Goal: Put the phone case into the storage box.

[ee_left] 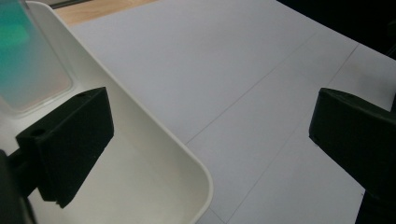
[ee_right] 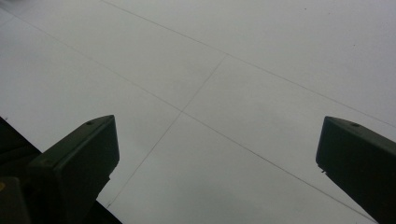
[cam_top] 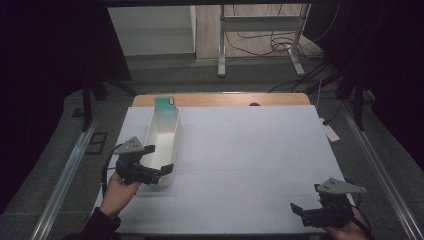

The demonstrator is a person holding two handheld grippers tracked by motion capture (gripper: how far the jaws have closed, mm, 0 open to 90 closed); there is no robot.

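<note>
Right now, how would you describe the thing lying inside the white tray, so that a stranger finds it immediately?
Start from the white table. On its left side stands a long white tray, beside the left gripper. At the tray's far end leans a translucent green phone case, the only coloured thing there.

This looks like a lab or recording room set up for tests. Beyond the left tongs, a wooden surface is covered by white sheeting ruled with thin lines. Farther off, dark curtains hang at both sides, and loose cables trail over the floor around a metal stand.
</note>
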